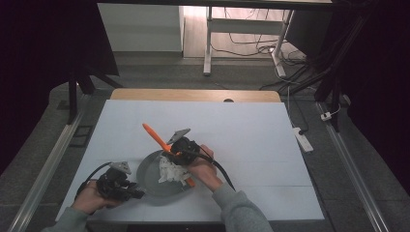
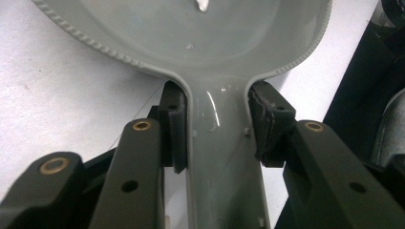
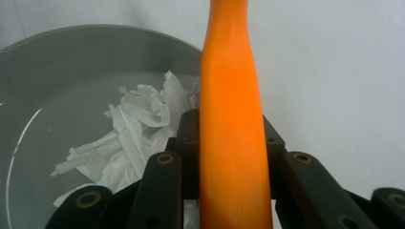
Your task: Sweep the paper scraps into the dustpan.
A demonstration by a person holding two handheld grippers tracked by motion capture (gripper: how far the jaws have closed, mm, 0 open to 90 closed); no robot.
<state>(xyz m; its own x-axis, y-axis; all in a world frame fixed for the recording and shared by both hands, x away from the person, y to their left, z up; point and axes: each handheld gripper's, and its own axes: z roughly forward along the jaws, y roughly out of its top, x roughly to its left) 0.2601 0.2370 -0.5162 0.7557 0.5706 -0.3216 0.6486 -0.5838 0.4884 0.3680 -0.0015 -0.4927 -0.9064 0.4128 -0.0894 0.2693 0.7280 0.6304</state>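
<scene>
A grey pan (image 1: 146, 174) sits on the white table near the front. It holds white shredded paper (image 1: 173, 171). My left gripper (image 1: 137, 193) is shut on the pan's handle (image 2: 219, 167), one jaw on each side of it, where the handle meets the grey pan (image 2: 191, 33). My right gripper (image 1: 173, 151) is shut on a long orange utensil (image 1: 153, 134) that slants over the pan's far rim, its far end pointing up and left. In the right gripper view the orange utensil (image 3: 231, 119) runs up between the jaws, with the shredded paper (image 3: 138, 129) in the pan (image 3: 52, 76) to its left.
The white table top (image 1: 241, 130) stretches open to the back and right of the pan. A wooden strip (image 1: 193, 94) edges its far side. Desk legs and cables (image 1: 251, 43) lie on the floor beyond. Metal rails (image 1: 53, 154) flank the table.
</scene>
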